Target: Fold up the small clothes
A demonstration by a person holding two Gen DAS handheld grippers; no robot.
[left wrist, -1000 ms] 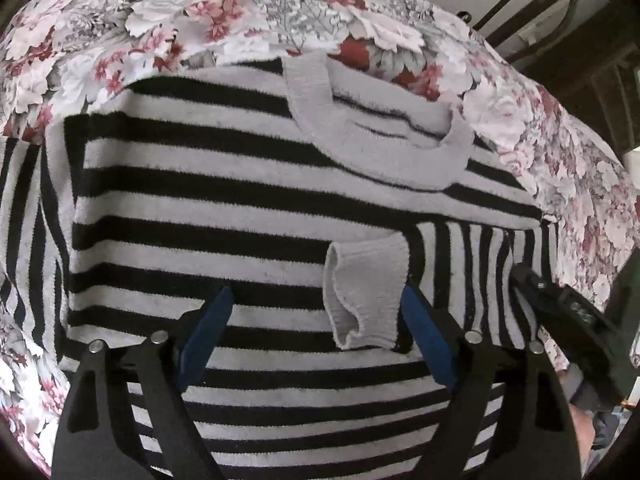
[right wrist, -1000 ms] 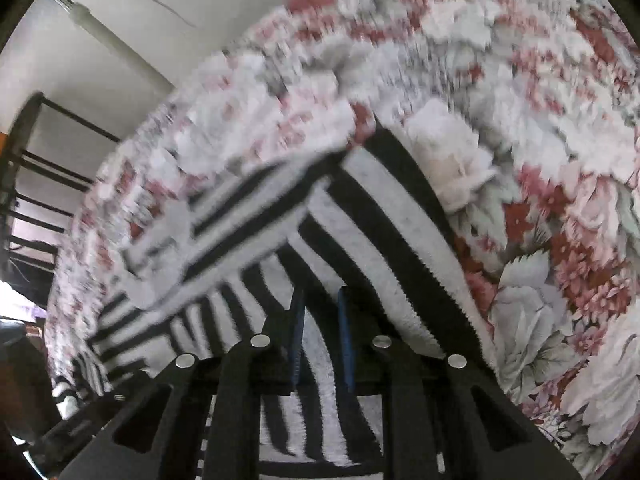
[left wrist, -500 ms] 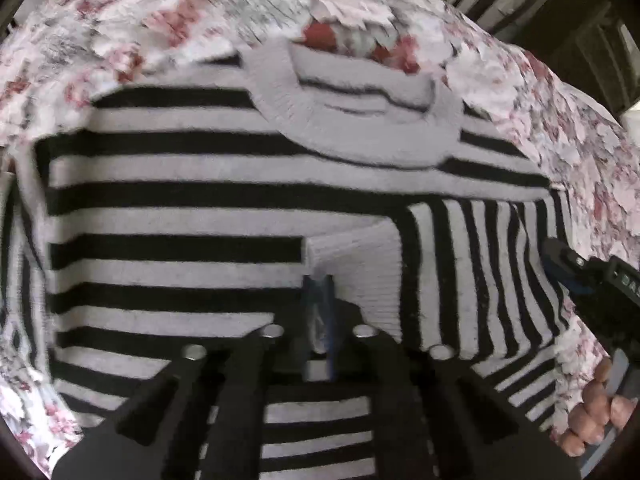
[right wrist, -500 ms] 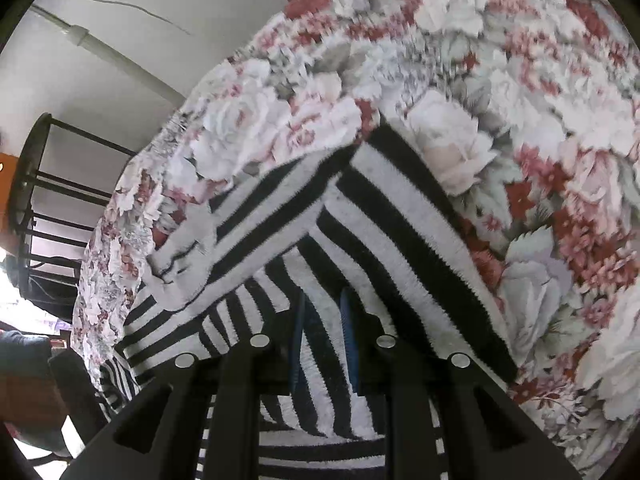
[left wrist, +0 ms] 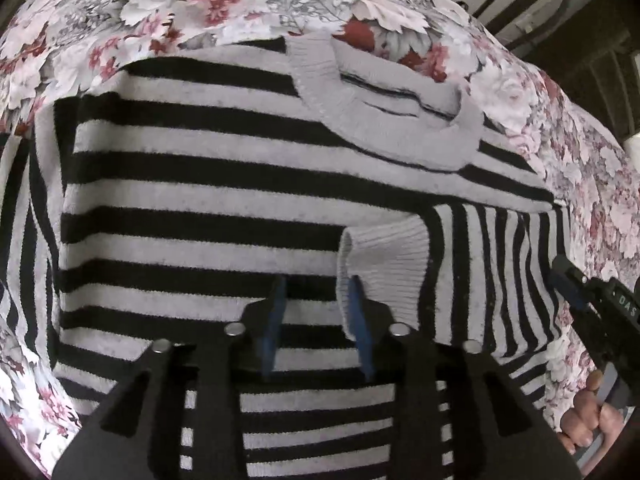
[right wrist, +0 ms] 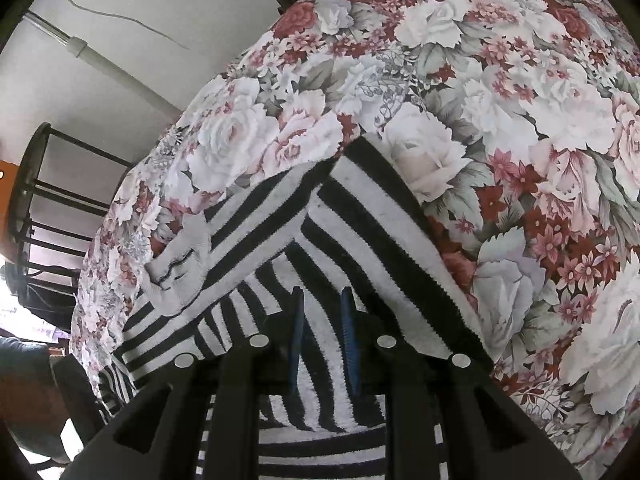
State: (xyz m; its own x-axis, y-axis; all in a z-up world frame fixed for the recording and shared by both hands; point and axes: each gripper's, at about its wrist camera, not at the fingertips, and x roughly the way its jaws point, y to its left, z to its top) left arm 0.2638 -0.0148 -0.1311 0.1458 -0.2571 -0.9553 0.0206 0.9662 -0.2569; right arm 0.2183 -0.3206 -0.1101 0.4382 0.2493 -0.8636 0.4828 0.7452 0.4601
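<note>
Sweater (left wrist: 208,184), black-and-grey striped knit, lies flat, front up, on floral bedspread (left wrist: 200,4). 1 sleeve is folded across the chest, its ribbed cuff (left wrist: 384,264) below the neckband (left wrist: 384,120).

Left gripper (left wrist: 316,316): jaws have just been opening, now partly apart; the right pad sits against the cuff's edge, nothing pinched.

Right gripper (right wrist: 322,328): jaws narrow, a ridge of striped sleeve fabric between the pads, apparently clamped.

Handling: soft, limp, light, not slippery; it drapes and stretches. Best taken at ribbed cuff, hem or shoulder seam.
</note>
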